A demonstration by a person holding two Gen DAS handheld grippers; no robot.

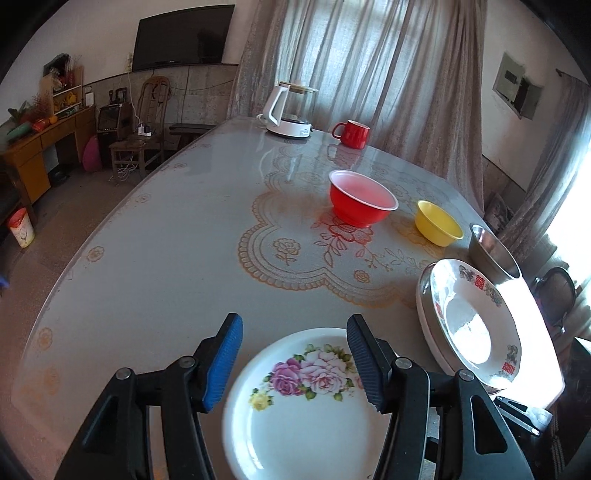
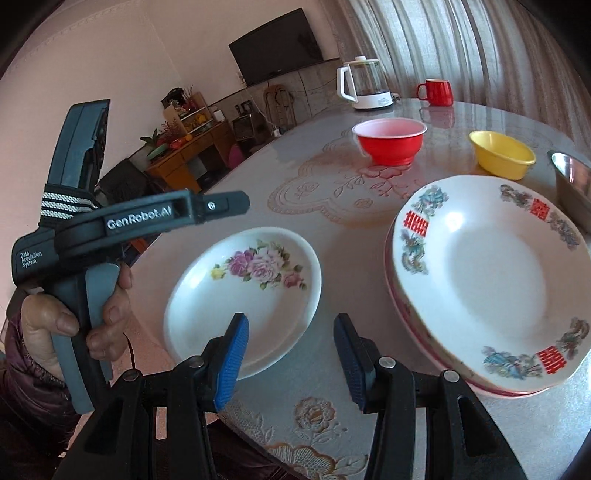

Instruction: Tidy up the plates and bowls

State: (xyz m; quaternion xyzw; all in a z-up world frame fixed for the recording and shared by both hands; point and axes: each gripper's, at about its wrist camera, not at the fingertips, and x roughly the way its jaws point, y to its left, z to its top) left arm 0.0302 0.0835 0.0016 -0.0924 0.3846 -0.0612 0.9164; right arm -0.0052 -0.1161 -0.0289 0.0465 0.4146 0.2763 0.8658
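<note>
left gripper (image 1: 295, 354) pitched down over rose plate (image 1: 295, 406) at near table (image 1: 147, 258) edge, jaws apart, empty; hand (image 2: 74, 321) wrapped round its grip. right gripper (image 2: 291, 350) angled down likewise, half open, empty. plate stack (image 2: 491, 280) right; red bowl (image 1: 362, 201), yellow bowl (image 1: 437, 221) farther.

Wall television (image 1: 183, 35), pale curtains (image 1: 369, 55), wooden desk (image 1: 40, 147).

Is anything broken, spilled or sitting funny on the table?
Nothing looks broken or spilled. The only loose end: the white plate with pink and purple roses lies alone beside the stack topped by the white plate with red characters, not on it. The bowls stand upright.
</note>
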